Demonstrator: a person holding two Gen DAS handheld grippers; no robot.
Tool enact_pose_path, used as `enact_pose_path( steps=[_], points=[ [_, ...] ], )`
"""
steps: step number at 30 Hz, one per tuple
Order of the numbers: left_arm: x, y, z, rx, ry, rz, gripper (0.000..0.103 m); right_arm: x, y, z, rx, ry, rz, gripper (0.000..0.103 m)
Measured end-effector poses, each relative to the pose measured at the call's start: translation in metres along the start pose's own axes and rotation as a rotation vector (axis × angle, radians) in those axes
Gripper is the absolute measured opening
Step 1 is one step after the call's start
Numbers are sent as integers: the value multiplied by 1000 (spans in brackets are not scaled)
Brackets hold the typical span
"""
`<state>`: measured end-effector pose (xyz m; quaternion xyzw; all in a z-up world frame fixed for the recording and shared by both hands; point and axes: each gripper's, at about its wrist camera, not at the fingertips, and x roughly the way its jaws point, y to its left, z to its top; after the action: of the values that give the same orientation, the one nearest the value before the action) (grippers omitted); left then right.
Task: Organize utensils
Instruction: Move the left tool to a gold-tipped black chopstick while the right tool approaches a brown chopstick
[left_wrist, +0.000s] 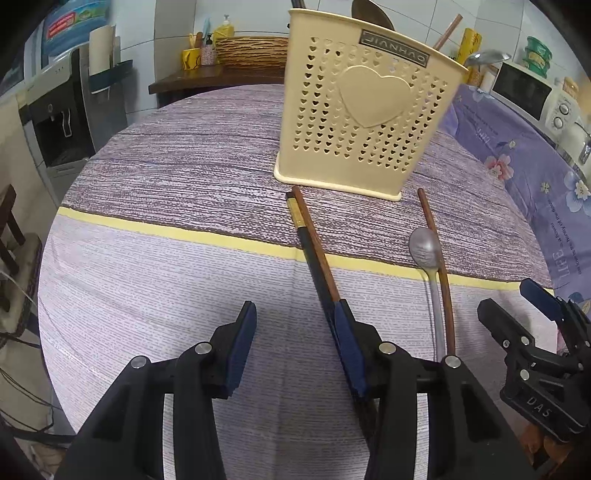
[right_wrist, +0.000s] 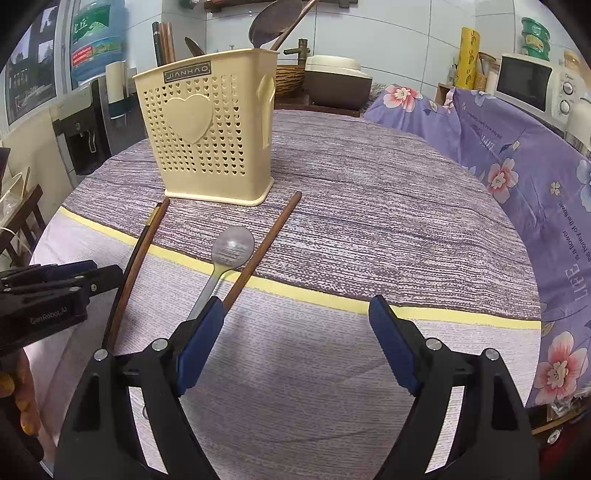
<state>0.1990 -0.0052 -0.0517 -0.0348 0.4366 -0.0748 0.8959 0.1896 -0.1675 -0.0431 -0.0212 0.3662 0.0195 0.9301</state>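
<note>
The near ends of the paired chopsticks vanish behind the left gripper's finger; the spoon handle's end hides under the right gripper; the holder's contents are mostly screened.

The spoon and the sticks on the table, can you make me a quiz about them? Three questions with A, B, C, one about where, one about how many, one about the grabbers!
1. Where does the metal spoon lie?
A. Inside the holder
B. On the tablecloth, beside a brown chopstick
C. On the microwave

2. How many chopsticks lie on the tablecloth?
A. One
B. Three
C. Six

3. How are the two grippers?
A. Both open, holding nothing
B. Both shut on chopsticks
C. One shut on the spoon

Answers:
1. B: the spoon rests flat in front of the cream utensil holder, next to the single brown chopstick.
2. B: a brown chopstick and a black one lie together, plus that single one.
3. A: the left gripper and the right gripper both show wide gaps with only cloth between the pads.
</note>
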Motion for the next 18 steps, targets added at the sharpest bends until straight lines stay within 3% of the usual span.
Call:
enact_pose_path(
  steps=[8,18],
  points=[
    [0,-8,-2,65,-2,68,41,1,3,0,-14,16,-21,82],
    [0,12,3,6,11,70,40,13,17,3,-33,97,-19,83]
  ],
)
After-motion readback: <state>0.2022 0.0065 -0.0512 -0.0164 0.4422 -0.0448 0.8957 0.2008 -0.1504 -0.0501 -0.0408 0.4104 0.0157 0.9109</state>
